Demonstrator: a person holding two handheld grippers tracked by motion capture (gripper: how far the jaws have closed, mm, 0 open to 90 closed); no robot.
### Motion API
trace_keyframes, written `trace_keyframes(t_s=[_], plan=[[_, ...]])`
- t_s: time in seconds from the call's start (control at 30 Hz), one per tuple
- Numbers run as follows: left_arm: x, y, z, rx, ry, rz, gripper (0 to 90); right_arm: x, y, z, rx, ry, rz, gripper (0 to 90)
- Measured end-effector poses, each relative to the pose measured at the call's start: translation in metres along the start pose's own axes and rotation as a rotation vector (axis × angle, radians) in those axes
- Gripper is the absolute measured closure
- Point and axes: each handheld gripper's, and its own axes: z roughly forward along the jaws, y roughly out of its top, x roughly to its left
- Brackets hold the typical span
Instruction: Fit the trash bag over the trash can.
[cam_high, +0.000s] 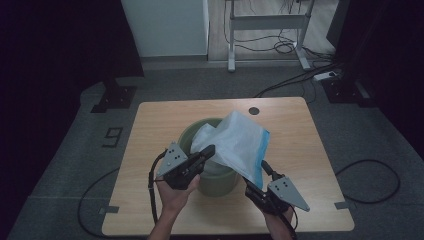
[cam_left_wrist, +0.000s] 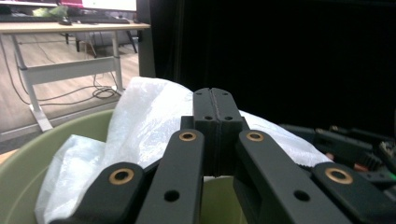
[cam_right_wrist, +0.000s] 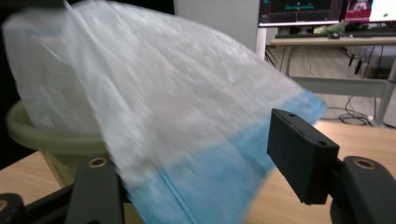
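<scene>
A single figure can be read here: a dark "9" (cam_high: 113, 136) marked out on the grey floor (cam_high: 60, 165), just left of the tabletop (cam_high: 290, 115), seen from the high view. The right gripper view takes in lit screens (cam_right_wrist: 327, 10) at the back of the room, but whatever they display is too small and blurred to make out.
</scene>
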Motion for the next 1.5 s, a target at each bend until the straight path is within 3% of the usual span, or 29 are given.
trace_keyframes(t_s=[0.1, 0.17, 0.2, 0.23, 0.3, 0.33, 0.37, 0.47, 0.73, 0.77, 0.87, 0.9, 1.03, 1.13, 1.17, 1.2, 1.23, 1.27, 1.3, 1.4, 1.43, 1.47, 1.5], plan=[[0.004, 0.001, -0.004, -0.009, 0.005, -0.017, 90.0, -0.006, -0.009, -0.001, 0.024, -0.01, 0.014, 40.7], [0.006, 0.0, -0.006, -0.013, 0.009, -0.021, 90.0, -0.01, -0.012, -0.002, 0.033, -0.006, 0.025, 51.3], [0.006, 0.0, -0.006, -0.013, 0.009, -0.021, 90.0, -0.01, -0.012, -0.002, 0.033, -0.006, 0.025, 51.3], [0.008, -0.001, -0.008, -0.016, 0.014, -0.025, 90.0, -0.013, -0.014, -0.001, 0.043, -0.003, 0.032, 63.0], [0.01, -0.002, -0.012, -0.024, 0.022, -0.03, 90.0, -0.017, -0.015, -0.001, 0.048, -0.01, 0.032, 73.3], [0.01, -0.002, -0.012, -0.024, 0.022, -0.03, 90.0, -0.017, -0.015, -0.001, 0.048, -0.01, 0.032, 73.3], [0.014, -0.003, -0.017, -0.034, 0.026, -0.042, 90.0, -0.021, -0.015, -0.001, 0.045, -0.01, 0.029, 81.6], [0.018, -0.005, -0.024, -0.046, 0.033, -0.056, 90.0, -0.025, -0.013, 0.0, 0.039, -0.017, 0.015, 85.3], [0.044, -0.02, -0.057, -0.079, 0.068, -0.133, 90.0, -0.057, 0.001, 0.011, 0.043, -0.092, -0.004, 86.2], [0.049, -0.025, -0.065, -0.082, 0.079, -0.145, 90.0, -0.066, 0.004, 0.015, 0.048, -0.113, -0.007, 86.2], [0.052, -0.031, -0.072, -0.084, 0.084, -0.158, 90.0, -0.074, 0.005, 0.018, 0.058, -0.125, -0.001, 85.2], [0.054, -0.034, -0.075, -0.084, 0.087, -0.164, 90.0, -0.079, 0.003, 0.022, 0.07, -0.153, -0.011, 83.2], [0.057, -0.051, -0.085, -0.078, 0.092, -0.189, 90.0, -0.086, -0.007, 0.028, 0.107, -0.171, -0.007, 82.5], [0.057, -0.056, -0.088, -0.078, 0.093, -0.197, 90.0, -0.088, -0.011, 0.028, 0.117, -0.171, 0.0, 75.0], [0.058, -0.06, -0.088, -0.076, 0.092, -0.201, 90.0, -0.086, -0.013, 0.024, 0.109, -0.201, -0.002, 56.7], [0.058, -0.06, -0.088, -0.076, 0.092, -0.201, 90.0, -0.086, -0.013, 0.024, 0.109, -0.201, -0.002, 56.7], [0.057, -0.063, -0.088, -0.072, 0.092, -0.202, 90.0, -0.084, -0.013, 0.017, 0.101, -0.205, 0.012, 45.1], [0.057, -0.063, -0.088, -0.072, 0.092, -0.202, 90.0, -0.084, -0.013, 0.017, 0.101, -0.205, 0.012, 45.1], [0.057, -0.065, -0.086, -0.068, 0.089, -0.202, 90.0, -0.079, -0.014, 0.007, 0.093, -0.2, 0.035, 37.7], [0.056, -0.068, -0.084, -0.058, 0.09, -0.197, 90.0, -0.07, -0.016, -0.004, 0.083, -0.169, 0.019, 34.3], [0.054, -0.071, -0.082, -0.046, 0.093, -0.192, 90.0, -0.062, -0.019, -0.015, 0.08, -0.124, 0.022, 33.9], [0.054, -0.071, -0.082, -0.046, 0.093, -0.192, 90.0, -0.062, -0.019, -0.015, 0.08, -0.124, 0.022, 33.9], [0.052, -0.075, -0.082, -0.035, 0.088, -0.191, 90.0, -0.055, -0.022, -0.023, 0.081, -0.094, 0.021, 33.9]])
